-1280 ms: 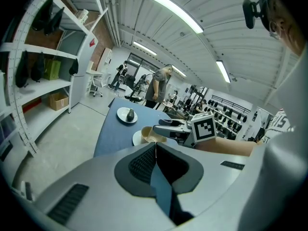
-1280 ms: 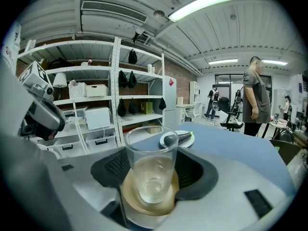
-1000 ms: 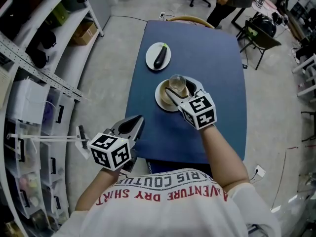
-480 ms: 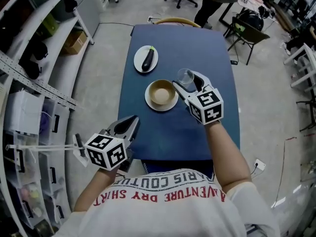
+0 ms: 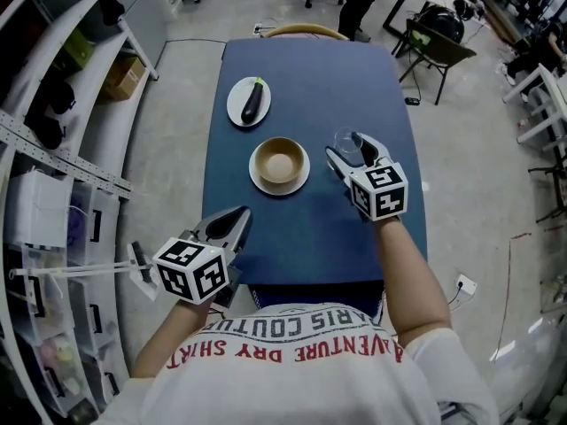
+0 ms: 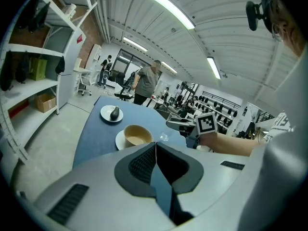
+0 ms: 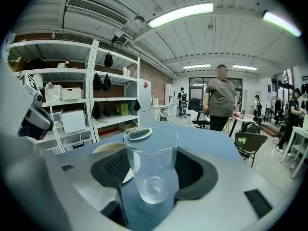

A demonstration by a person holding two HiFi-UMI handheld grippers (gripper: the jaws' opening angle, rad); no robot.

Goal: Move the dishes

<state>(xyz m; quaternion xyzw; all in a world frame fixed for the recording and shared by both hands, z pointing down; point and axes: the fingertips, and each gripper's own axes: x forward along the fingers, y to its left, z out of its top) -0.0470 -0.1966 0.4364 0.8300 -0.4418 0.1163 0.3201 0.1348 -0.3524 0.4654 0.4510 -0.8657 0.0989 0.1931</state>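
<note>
A clear empty glass (image 5: pixel 345 145) stands upright between the pads of my right gripper (image 5: pixel 344 149), which is shut on it over the right part of the blue table (image 5: pixel 310 69). In the right gripper view the glass (image 7: pixel 151 165) fills the gap between both pads. Left of it a tan bowl (image 5: pixel 279 160) sits on a white plate (image 5: pixel 257 181). Farther back, a small white plate (image 5: pixel 236 109) bears a dark eggplant (image 5: pixel 252 101). My left gripper (image 5: pixel 232 221) hovers at the table's near left corner, its jaws shut and empty (image 6: pixel 155 147).
White shelving (image 5: pixel 53 104) with boxes and bags lines the left side. A round chair back (image 5: pixel 306 32) stands at the table's far end, with a person (image 7: pixel 220 100) beyond it. A dark folding chair (image 5: pixel 434 42) stands at the far right.
My right gripper has carried the glass from over the bowl to the right, off to the bowl's side. The left gripper has hardly moved.
</note>
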